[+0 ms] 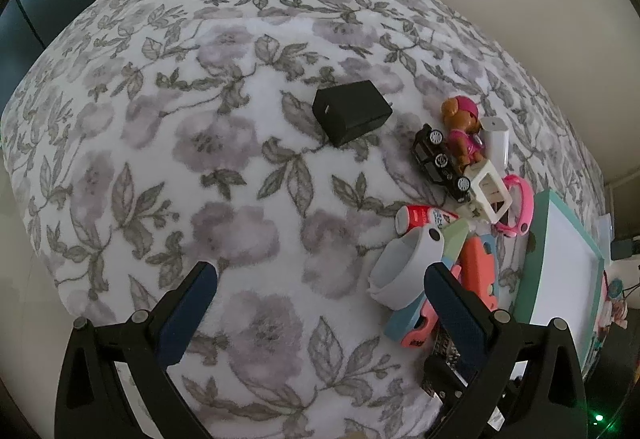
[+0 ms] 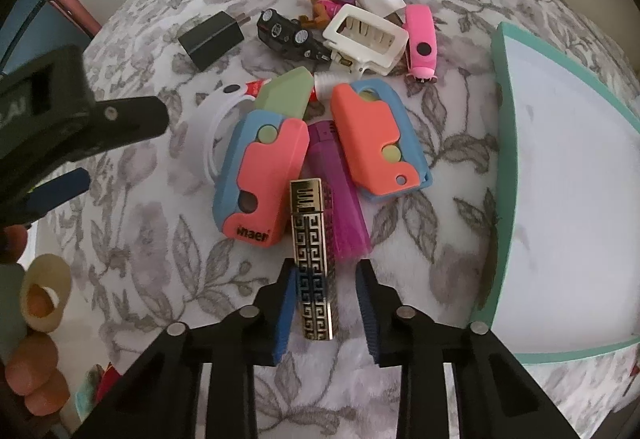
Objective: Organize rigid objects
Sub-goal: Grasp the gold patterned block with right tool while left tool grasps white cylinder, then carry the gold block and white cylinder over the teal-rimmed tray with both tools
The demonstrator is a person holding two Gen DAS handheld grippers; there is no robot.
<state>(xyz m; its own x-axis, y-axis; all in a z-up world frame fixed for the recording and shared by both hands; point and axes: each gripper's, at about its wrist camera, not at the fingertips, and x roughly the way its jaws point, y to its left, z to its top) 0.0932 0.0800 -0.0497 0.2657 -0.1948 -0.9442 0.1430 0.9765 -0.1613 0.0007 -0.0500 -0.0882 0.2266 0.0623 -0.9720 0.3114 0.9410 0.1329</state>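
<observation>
Fleecy floral blanket [image 1: 248, 167] under the wide-open left claw [image 1: 320, 303]; right claw [image 2: 326, 303] straddles, ungripped, the gold lighter [image 2: 312, 263].

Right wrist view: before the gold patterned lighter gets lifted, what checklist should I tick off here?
1. Gold patterned lighter between the right hand-held gripper pads: ok.
2. Both pads pressing on it: not ok, there is a gap on the picture's right side.
3. Purple lighter clear of it: not ok, they lie against each other.
4. Left hand-held gripper open and empty: ok.
5. Teal-rimmed tray has free room: ok.
</observation>
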